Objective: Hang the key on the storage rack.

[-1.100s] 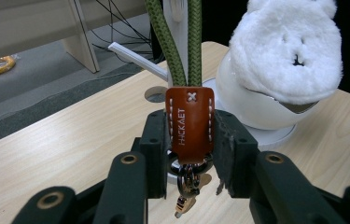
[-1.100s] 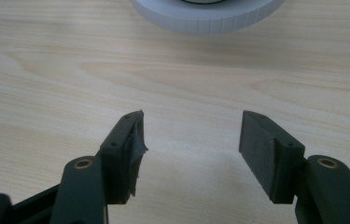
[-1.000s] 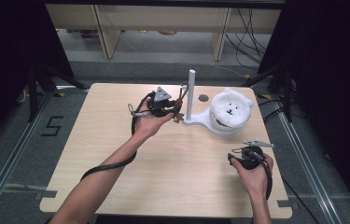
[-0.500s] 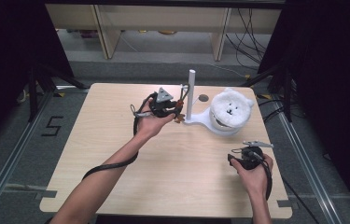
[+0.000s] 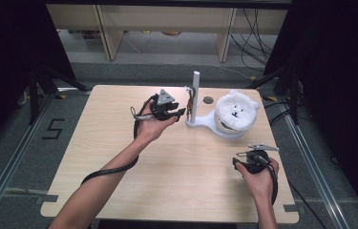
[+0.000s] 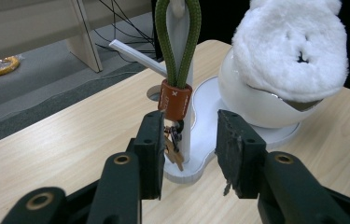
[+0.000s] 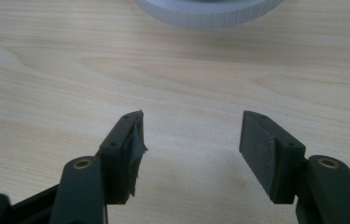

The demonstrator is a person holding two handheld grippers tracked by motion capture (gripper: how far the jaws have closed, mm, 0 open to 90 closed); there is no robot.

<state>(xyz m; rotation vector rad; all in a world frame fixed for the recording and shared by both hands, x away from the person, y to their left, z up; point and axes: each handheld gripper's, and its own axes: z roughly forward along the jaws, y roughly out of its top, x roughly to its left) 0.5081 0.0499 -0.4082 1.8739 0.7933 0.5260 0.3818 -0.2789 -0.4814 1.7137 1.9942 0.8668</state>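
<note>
A green looped strap (image 6: 178, 42) with a brown band (image 6: 175, 100) and keys (image 6: 172, 149) hangs on the white post (image 5: 195, 90) of a stand (image 5: 205, 123). My left gripper (image 5: 180, 113) points at the post from the left. Its jaws have just been opening. In the left gripper view they (image 6: 190, 140) stand apart on either side of the hanging keys, and the pads touch nothing. My right gripper (image 5: 249, 156) rests near the table's front right. It (image 7: 191, 135) is open over bare wood.
A white plush bear (image 5: 236, 112) sits in the round white cup of the stand, right of the post. The wooden table (image 5: 95, 157) has a round hole (image 5: 208, 100) behind the post. Shelving and cables lie beyond the far edge.
The left gripper's jaws have parted beside the post. Both hands stay about where they were.
</note>
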